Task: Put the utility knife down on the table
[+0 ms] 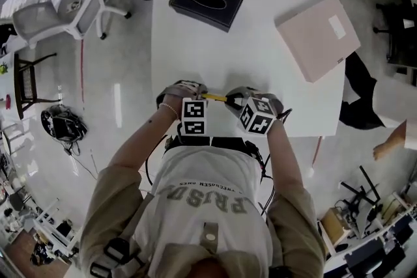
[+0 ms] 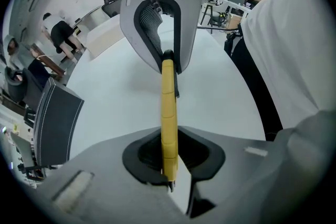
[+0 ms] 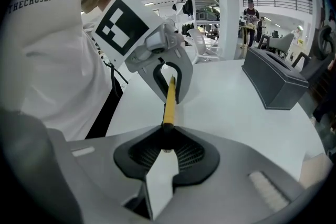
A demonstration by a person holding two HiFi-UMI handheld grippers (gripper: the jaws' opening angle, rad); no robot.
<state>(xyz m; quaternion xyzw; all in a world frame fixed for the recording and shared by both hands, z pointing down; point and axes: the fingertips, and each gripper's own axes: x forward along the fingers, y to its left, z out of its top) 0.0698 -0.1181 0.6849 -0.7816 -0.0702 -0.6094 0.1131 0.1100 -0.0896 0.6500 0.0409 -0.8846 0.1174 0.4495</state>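
- Head view: white table (image 1: 215, 42) is lying under both grippers, with the pink box (image 1: 318, 36) and dark tissue box (image 1: 207, 2) sitting well beyond the fingertips.
- Left gripper (image 2: 168, 168) is pinching one end of the yellow utility knife (image 2: 168, 107).
- Right gripper (image 3: 165, 140) is pinching the other end.
- Knife is spanning between both sets of fingers, low over the table's near edge; can't tell if it is touching.

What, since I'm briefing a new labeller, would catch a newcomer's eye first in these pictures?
First, the yellow utility knife, clamped at its two ends by the left gripper and the right gripper, by the near edge of the white table. Next come the dark tissue box at the table's far left corner and the flat pink box at its right edge.
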